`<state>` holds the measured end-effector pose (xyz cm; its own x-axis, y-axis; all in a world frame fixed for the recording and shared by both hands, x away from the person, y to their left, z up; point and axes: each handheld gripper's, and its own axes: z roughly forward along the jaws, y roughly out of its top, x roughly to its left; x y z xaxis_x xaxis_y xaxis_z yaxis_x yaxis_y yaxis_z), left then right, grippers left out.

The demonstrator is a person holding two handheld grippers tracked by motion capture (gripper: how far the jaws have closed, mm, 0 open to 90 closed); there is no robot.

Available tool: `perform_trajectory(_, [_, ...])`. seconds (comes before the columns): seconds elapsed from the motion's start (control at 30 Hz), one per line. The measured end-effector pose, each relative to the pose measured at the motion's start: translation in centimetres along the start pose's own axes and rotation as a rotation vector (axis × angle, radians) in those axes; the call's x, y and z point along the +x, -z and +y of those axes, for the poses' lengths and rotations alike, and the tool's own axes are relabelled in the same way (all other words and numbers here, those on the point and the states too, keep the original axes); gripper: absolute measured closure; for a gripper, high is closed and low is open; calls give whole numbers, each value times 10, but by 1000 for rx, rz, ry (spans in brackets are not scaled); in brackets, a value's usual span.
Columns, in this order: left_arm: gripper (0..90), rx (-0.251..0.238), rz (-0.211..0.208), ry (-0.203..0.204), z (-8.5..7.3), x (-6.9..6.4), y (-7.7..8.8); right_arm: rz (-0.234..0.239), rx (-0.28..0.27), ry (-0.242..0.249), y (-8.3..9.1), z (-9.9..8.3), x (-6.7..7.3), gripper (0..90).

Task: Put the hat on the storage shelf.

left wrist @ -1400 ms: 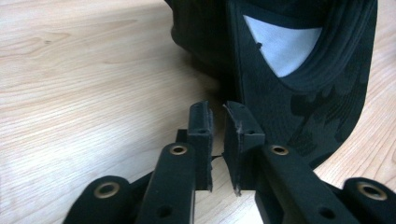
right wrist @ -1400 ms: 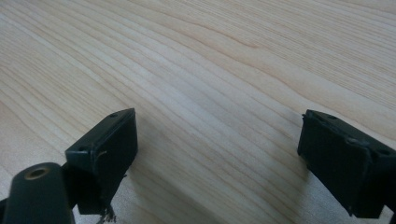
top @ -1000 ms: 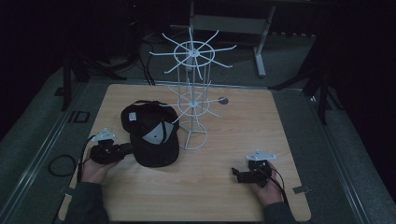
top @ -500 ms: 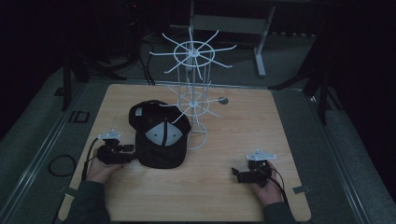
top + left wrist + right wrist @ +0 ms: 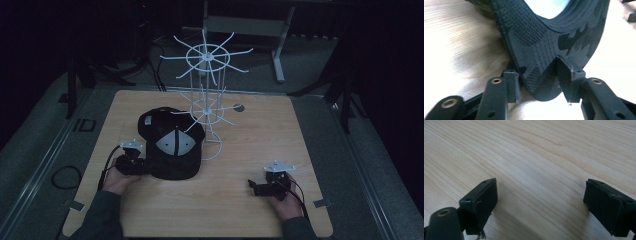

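Observation:
A black cap (image 5: pixel 172 145) with a white front panel lies on the wooden table (image 5: pixel 260 135), just left of the white wire rack (image 5: pixel 207 115). My left gripper (image 5: pixel 145 167) lies at the cap's lower left edge. In the left gripper view the camouflage brim (image 5: pixel 541 50) sits between the jaws of the left gripper (image 5: pixel 541 85). The jaws have just been closing, and both now touch the brim. My right gripper (image 5: pixel 255 187) rests near the table's front right. The right gripper view shows my right gripper (image 5: pixel 539 202) open wide over bare wood.
The rack's lower spokes (image 5: pixel 220 107) reach over the cap's far side. A small grey disc (image 5: pixel 239 107) lies behind the rack. Cables trail off the table's left edge (image 5: pixel 65 175). Bare wood (image 5: pixel 225 210) stretches between my two hands.
The cap has settled from a bunched, raised pose to lying flat. My left gripper has slid right to the brim. The right gripper has not moved.

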<state>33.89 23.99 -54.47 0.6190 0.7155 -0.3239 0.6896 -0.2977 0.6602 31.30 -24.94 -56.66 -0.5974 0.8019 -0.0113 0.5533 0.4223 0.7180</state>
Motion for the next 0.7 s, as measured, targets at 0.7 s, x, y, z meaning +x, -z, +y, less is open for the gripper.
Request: perform_trajectory(0.7, [817, -65, -14, 74, -8, 0, 26, 0, 0, 0, 0, 0, 0, 119])
